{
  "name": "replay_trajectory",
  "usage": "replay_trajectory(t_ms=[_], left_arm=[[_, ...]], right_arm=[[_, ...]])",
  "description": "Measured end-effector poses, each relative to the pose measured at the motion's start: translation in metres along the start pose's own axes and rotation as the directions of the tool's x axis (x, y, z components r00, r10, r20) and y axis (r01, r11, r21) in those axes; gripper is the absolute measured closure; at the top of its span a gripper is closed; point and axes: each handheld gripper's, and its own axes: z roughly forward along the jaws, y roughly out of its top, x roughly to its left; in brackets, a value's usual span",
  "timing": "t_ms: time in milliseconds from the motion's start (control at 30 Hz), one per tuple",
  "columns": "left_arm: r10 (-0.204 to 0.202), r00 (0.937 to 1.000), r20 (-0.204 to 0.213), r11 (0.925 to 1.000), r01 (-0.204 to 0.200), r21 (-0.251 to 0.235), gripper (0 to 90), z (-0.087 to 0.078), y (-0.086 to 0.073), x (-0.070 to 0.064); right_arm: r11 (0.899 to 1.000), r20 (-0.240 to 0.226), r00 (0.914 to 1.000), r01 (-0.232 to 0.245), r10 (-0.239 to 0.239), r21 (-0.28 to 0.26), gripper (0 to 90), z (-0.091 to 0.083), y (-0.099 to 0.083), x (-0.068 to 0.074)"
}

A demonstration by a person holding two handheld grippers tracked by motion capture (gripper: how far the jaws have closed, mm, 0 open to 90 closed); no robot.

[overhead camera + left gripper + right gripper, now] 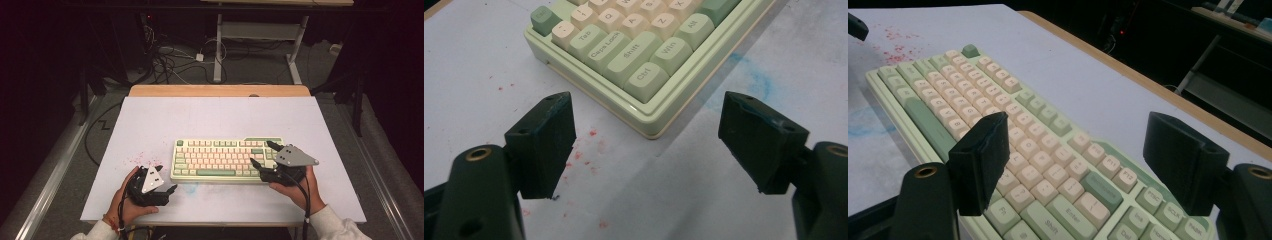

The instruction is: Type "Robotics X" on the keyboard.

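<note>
A pale green keyboard (225, 160) with cream and green keys lies flat on the white tabletop (210, 117). My left gripper (166, 178) is held low just off the keyboard's near left corner, open, with nothing between its jaws. In the left gripper view that gripper (646, 117) frames the corner by the Ctrl key of the keyboard (634, 50). My right gripper (260, 152) hovers open over the keyboard's right end. In the right gripper view its jaws (1078, 140) straddle the right-hand keys of the keyboard (998, 105) without gripping anything.
Red specks (137, 159) and a blue smear (190, 189) mark the tabletop near the left gripper. A wooden strip (220, 90) runs along the far edge. Beyond it stand desk legs (218, 50) and tangled cables (170, 60) on the floor.
</note>
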Motion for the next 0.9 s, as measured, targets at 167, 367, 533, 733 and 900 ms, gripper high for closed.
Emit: replay_trajectory(t_ms=[167,367,533,733,900], left_arm=[[-0.001,1.0000,-0.008,1.0000,0.001,-0.004,22.3,-0.001,0.001,0.000],[-0.005,0.9999,-0.012,0.9998,0.004,-0.019,25.3,-0.004,0.003,0.001],[-0.037,0.9993,-0.009,0.9989,0.037,-0.028,26.8,-0.005,0.004,0.003],[-0.037,0.9993,0.001,0.9988,0.037,-0.031,37.9,-0.006,0.006,0.004],[-0.066,0.9969,0.042,0.9974,0.067,-0.025,51.8,-0.006,0.010,0.006]], right_arm=[[1.000,0.020,0.9998,0.005,-0.005,-0.001,26.4,-0.009,-0.007,-0.002],[1.000,0.034,0.9994,0.005,-0.005,-0.006,26.4,-0.020,-0.017,-0.003],[1.000,0.045,0.9990,0.002,-0.002,0.003,26.4,-0.028,-0.027,-0.004],[1.000,0.054,0.9985,-0.006,0.005,0.022,26.4,-0.035,-0.039,-0.005],[0.999,0.049,0.9988,-0.006,0.004,0.047,26.2,-0.038,-0.047,-0.003]])
